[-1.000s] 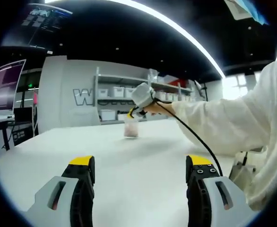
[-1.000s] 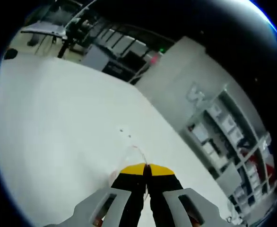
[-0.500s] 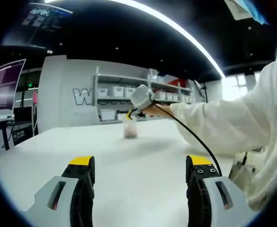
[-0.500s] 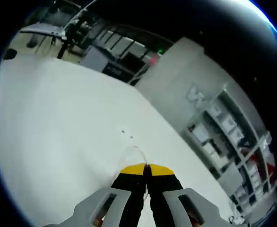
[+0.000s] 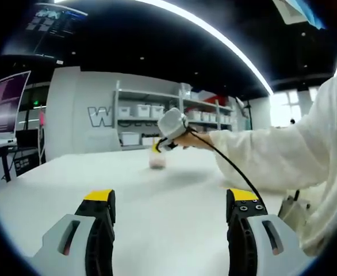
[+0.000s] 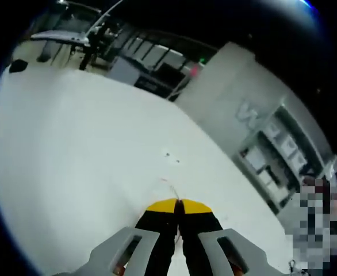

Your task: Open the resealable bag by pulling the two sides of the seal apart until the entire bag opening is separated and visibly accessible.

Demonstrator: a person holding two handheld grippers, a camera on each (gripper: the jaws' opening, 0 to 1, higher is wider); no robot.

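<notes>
A small clear resealable bag (image 5: 157,160) with pinkish contents stands far out on the white table (image 5: 174,230). My right gripper (image 5: 157,144), held in a hand with a white sleeve (image 5: 272,155), is shut on the bag's top edge from above. In the right gripper view its yellow-tipped jaws (image 6: 177,205) are pressed together, and a thin clear edge of the bag (image 6: 168,185) with a red line pokes out just beyond them. My left gripper (image 5: 171,198) hovers low over the near part of the table, open and holding nothing, well short of the bag.
Shelves with white bins (image 5: 140,112) line the wall behind the table. A monitor (image 5: 7,103) stands on a desk at the left. The person's white-clad arm and body fill the right side. More desks and equipment (image 6: 94,34) lie beyond the table's far edge.
The right gripper has drifted slightly left and down with the bag, and its view has tilted. The left gripper has stayed put and open.
</notes>
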